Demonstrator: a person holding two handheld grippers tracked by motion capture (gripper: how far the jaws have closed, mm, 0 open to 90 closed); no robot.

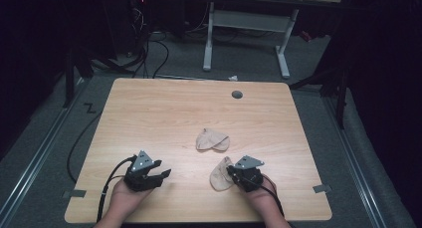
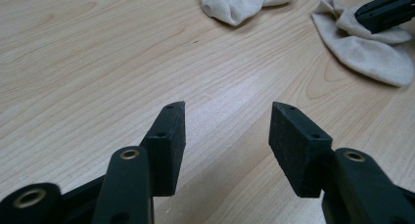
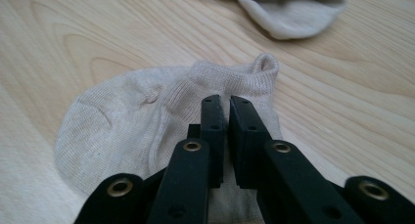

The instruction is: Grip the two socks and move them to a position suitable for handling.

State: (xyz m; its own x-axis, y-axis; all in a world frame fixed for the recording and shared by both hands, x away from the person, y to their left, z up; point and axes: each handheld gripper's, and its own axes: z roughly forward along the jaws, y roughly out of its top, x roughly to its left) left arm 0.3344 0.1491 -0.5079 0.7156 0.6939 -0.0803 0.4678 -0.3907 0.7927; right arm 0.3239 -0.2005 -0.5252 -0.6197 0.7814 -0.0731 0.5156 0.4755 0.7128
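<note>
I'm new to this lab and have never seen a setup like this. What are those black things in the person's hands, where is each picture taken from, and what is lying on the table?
There is no robot here: a person sits at a wooden table and holds a hand-held two-jaw tool in each hand. The high view looks down from above; the other two come from small cameras riding on each tool, looking along its black jaws.

Two beige socks lie on the table. The far sock lies alone near the middle. The near sock is at the right tool, whose jaws are nearly closed on the sock's ribbed cuff. The left tool has its jaws wide apart over bare wood, holding nothing.
</note>
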